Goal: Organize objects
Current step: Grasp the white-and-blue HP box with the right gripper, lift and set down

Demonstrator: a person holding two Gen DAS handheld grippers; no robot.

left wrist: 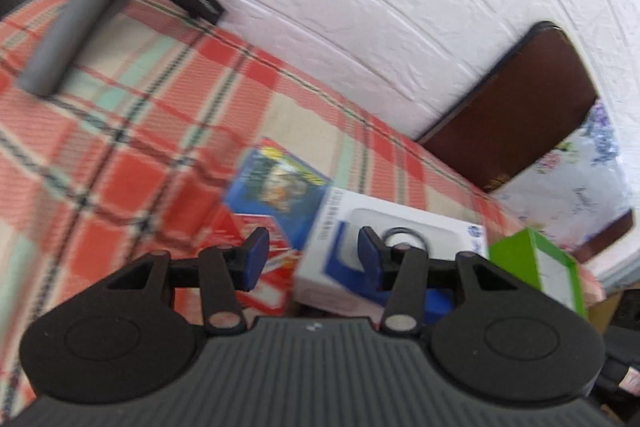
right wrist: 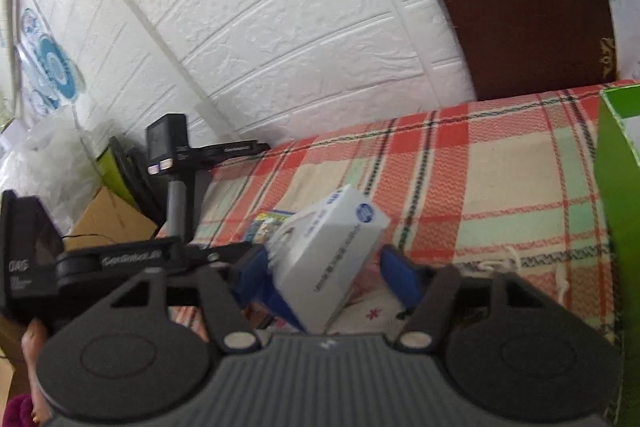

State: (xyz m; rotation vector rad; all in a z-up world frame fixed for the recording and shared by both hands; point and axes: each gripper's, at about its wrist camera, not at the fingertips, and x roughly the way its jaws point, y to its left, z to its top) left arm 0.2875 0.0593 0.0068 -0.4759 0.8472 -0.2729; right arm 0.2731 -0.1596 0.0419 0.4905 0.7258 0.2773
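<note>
The white rectangular cardboard box (left wrist: 384, 251) lies on the red checked cloth-covered table (left wrist: 120, 147). The blue picture card pack (left wrist: 276, 183) lies just beside it on the left. The green open cardboard box (left wrist: 536, 263) stands at its right. The white brick-pattern wall (left wrist: 360, 7) is behind the table.

A white embossed brick-pattern wall (right wrist: 280, 27) rises behind a surface covered in red, cream and mint plaid cloth (left wrist: 120, 147). At far right, a dark brown headboard (left wrist: 516, 107) leans against floral fabric (left wrist: 580, 187).
</note>
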